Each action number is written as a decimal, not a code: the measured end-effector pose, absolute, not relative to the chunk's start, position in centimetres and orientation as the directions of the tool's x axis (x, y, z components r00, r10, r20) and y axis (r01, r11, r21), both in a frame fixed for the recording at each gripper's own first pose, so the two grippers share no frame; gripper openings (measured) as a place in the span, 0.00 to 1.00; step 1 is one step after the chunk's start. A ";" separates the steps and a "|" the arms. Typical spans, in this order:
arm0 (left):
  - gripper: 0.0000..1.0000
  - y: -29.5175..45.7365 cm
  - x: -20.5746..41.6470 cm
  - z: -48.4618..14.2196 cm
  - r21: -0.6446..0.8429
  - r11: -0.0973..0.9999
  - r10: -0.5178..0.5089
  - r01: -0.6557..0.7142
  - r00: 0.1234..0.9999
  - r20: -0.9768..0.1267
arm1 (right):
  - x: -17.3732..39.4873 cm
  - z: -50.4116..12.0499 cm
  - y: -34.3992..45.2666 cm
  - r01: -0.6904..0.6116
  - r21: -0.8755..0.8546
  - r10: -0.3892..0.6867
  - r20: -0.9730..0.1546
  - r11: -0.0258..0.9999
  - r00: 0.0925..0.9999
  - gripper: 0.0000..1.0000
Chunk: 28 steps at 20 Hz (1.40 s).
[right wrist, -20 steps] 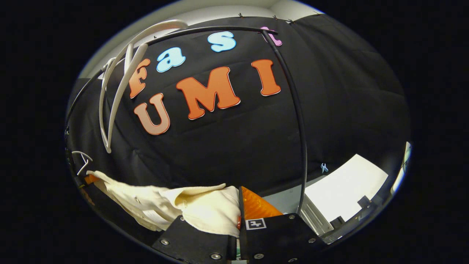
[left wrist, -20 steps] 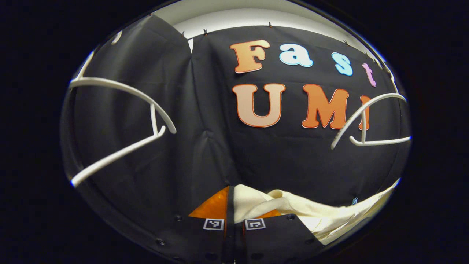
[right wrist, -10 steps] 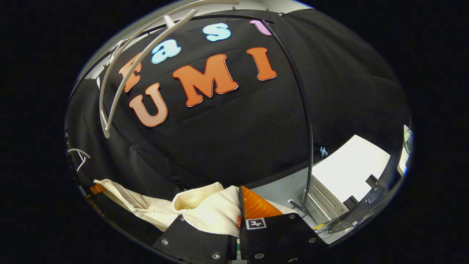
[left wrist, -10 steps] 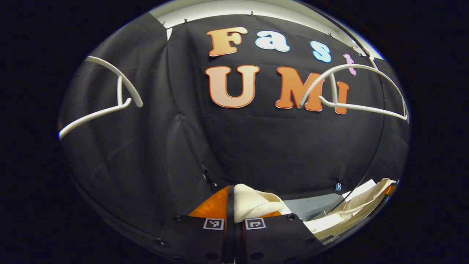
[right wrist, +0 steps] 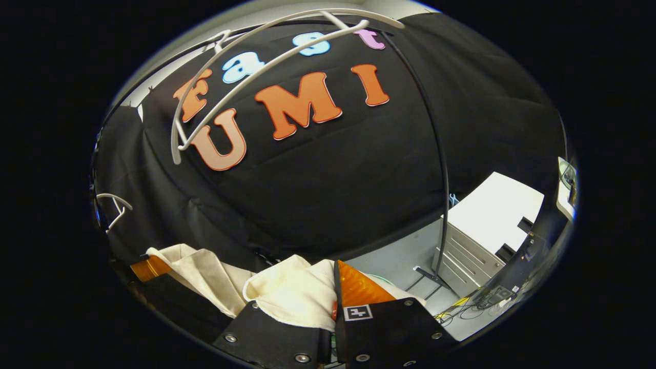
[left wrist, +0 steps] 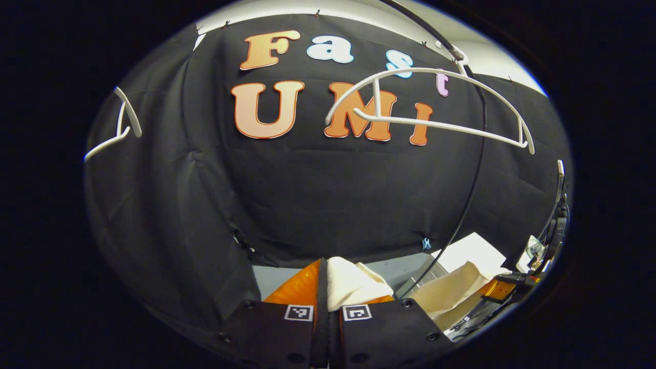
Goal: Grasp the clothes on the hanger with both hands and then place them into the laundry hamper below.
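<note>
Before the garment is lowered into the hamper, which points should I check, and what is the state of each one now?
1. Left gripper fingers closed on the cream garment: ok.
2. Right gripper fingers closed on the garment: ok.
3. Garment off the white hanger: ok; the hanger hangs bare above.
4. Cloth spans between both grippers without snagging on the black rack pole: ok, it looks free.
5. Laundry hamper below, lined up under the garment: cannot tell.
6. Loose hem hanging clear of the floor cables: cannot tell.
</note>
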<state>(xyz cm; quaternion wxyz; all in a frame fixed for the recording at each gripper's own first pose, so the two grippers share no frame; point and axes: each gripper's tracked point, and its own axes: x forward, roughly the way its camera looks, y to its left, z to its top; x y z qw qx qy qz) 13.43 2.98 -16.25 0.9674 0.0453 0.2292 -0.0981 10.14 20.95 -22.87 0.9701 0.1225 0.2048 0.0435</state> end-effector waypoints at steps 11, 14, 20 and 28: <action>0.07 0.5 14.6 -20.5 0.008 0.993 -0.101 0.122 0.852 -0.514 | 13.3 -24.5 27.6 -0.253 0.218 0.325 -0.426 0.942 0.844 0.08; 0.07 0.7 15.0 -22.9 0.008 0.998 -0.053 0.069 0.835 -0.548 | 14.3 -26.6 26.9 -0.279 0.195 0.339 -0.458 0.940 0.822 0.08; 0.07 1.5 16.0 -27.6 0.024 1.000 0.030 -0.019 0.784 -0.620 | 17.8 -30.6 25.3 -0.292 0.156 0.329 -0.528 0.944 0.783 0.08; 0.09 2.0 16.3 -32.0 0.080 0.997 0.067 -0.014 0.696 -0.715 | 19.8 -34.5 24.1 -0.250 0.130 0.276 -0.621 0.959 0.734 0.22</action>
